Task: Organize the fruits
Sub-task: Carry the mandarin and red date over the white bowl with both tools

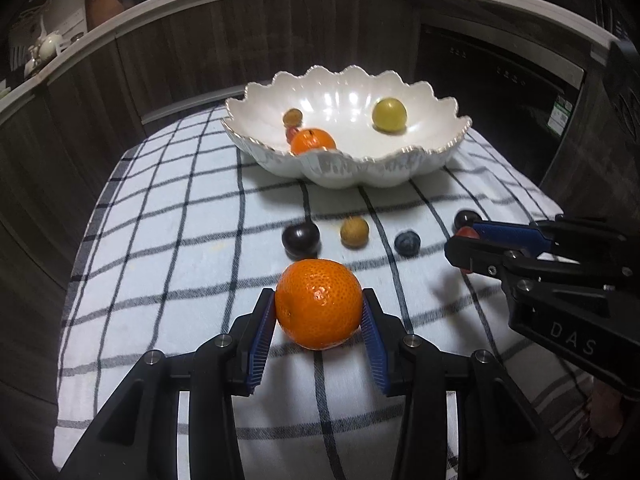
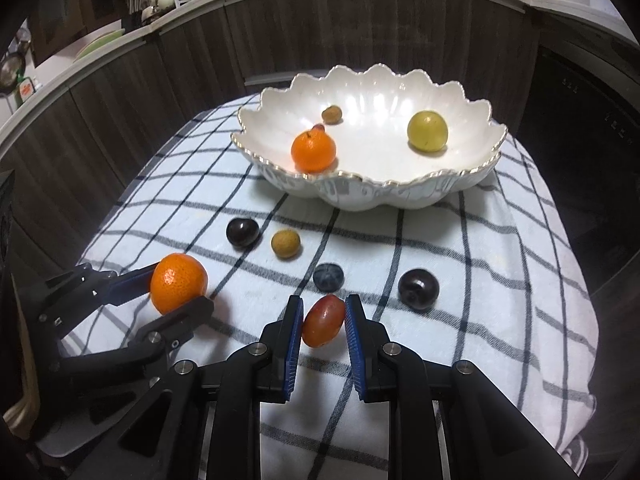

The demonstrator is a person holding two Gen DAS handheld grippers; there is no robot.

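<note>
My left gripper (image 1: 319, 304) is shut on an orange mandarin (image 1: 318, 303), held just above the checked cloth; it also shows in the right wrist view (image 2: 179, 282). My right gripper (image 2: 323, 320) is shut on a small red oval fruit (image 2: 323, 321); in the left wrist view the right gripper (image 1: 466, 240) holds the red fruit (image 1: 467, 233) at the right. The white scalloped bowl (image 2: 400, 196) at the back holds another mandarin (image 2: 313, 151), a yellow-green fruit (image 2: 427, 131), a small brown fruit (image 2: 331, 114) and a partly hidden red one.
Loose on the cloth (image 2: 480, 280) lie two dark plums (image 2: 242, 232) (image 2: 418, 289), a tan longan (image 2: 285, 243) and a blueberry (image 2: 328, 276). Dark wooden cabinets (image 2: 360, 20) and a counter curve behind the table. The table edge drops off on the right.
</note>
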